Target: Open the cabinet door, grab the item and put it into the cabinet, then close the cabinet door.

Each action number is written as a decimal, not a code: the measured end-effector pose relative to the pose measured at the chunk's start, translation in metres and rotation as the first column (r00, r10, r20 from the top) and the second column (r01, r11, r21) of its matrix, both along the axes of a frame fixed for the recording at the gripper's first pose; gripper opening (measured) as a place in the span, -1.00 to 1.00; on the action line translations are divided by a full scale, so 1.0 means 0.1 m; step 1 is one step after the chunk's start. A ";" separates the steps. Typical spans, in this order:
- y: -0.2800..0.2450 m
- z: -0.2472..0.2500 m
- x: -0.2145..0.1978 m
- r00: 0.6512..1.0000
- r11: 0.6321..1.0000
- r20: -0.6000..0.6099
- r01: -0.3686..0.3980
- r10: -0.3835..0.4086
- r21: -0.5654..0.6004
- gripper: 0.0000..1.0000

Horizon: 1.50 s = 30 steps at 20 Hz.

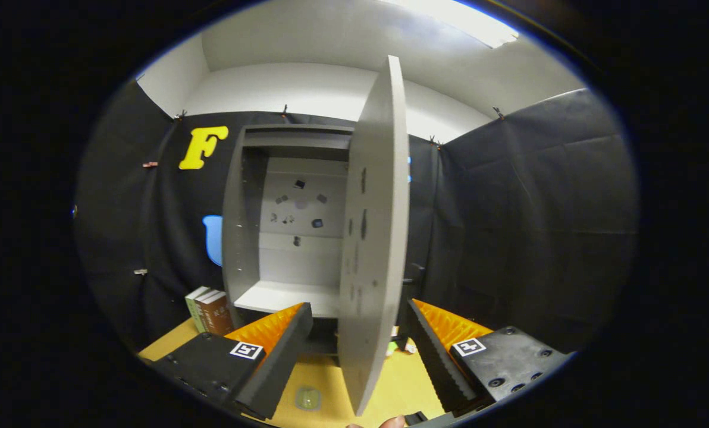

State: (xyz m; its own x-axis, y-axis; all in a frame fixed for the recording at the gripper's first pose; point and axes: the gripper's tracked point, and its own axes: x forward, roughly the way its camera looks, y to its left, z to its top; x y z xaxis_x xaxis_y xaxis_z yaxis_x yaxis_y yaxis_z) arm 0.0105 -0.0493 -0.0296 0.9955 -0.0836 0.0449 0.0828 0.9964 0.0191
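Note:
A grey cabinet point(253, 238) stands on the yellow table point(325, 380), its inside bare with a pale shelf point(286, 296). Its grey door point(373, 238) is swung wide open and points edge-on toward me, its lower part reaching down between my two fingers. My gripper point(354, 351) is open, one finger on each side of the door, neither pressing on it. A small round clear item point(308, 398) lies on the table between the fingers, low and close to me. Small bright items point(401, 345) peek out on the table behind the door's lower edge.
Several books point(209, 312) stand upright left of the cabinet on the table. Black cloth walls close the booth behind and to the right. A fingertip point(393, 422) shows at the very bottom near the gripper.

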 end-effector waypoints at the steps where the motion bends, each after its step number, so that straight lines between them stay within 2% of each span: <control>1: 0.11 -0.08 0.07 1.000 1.000 -0.015 -0.026 0.026 0.003 0.96; 4: 0.39 -0.48 0.29 0.994 0.997 -0.083 -0.073 0.074 0.018 0.95; 6: 0.61 -0.83 0.43 0.981 0.991 -0.148 -0.116 0.125 0.069 0.95; 9: 0.88 -1.38 0.67 0.950 0.980 -0.246 -0.170 0.191 0.104 0.96; 13: 1.02 -2.17 0.95 0.901 0.977 -0.378 -0.190 0.214 0.101 0.97; 19: 0.95 -3.29 1.21 0.812 0.975 -0.544 -0.133 0.212 0.181 0.97; 24: 0.95 -4.24 1.39 0.708 0.973 -0.675 -0.074 0.205 0.218 0.98; 28: 0.86 -4.90 1.41 0.631 0.984 -0.758 -0.051 0.163 0.169 0.98; 30: 0.81 -5.22 1.40 0.594 0.990 -0.793 -0.046 0.134 0.133 0.86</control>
